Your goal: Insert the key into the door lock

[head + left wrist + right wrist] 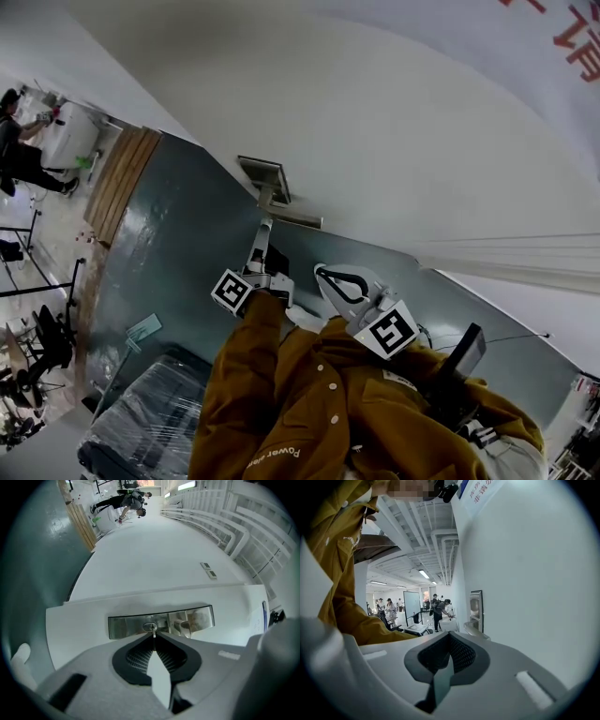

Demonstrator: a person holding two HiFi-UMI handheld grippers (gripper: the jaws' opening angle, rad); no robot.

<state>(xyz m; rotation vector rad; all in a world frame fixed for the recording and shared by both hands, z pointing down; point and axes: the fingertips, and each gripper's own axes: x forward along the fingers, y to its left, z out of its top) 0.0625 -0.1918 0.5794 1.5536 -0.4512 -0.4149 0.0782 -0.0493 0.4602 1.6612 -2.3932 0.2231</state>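
Note:
A silver lock plate (187, 620) sits on the white door (394, 141), with a keyhole (149, 627) near its middle. My left gripper (153, 638) is shut on a thin metal key (153, 632), held edge-on, and the key's tip is at the keyhole. How deep it sits I cannot tell. In the head view the left gripper (262, 239) reaches up to the door handle (286, 214) below the lock plate (265, 176). My right gripper (330, 277) hangs back beside it, its jaws together and holding nothing (449, 638). It sees the lock plate (476, 605) from the side.
The door's edge and a wooden frame strip (120, 180) lie to the left, over a teal floor (169, 253). A plastic-wrapped box (141, 422) stands low at the left. People (438, 611) stand far off in the hall. My brown sleeves (281, 403) fill the foreground.

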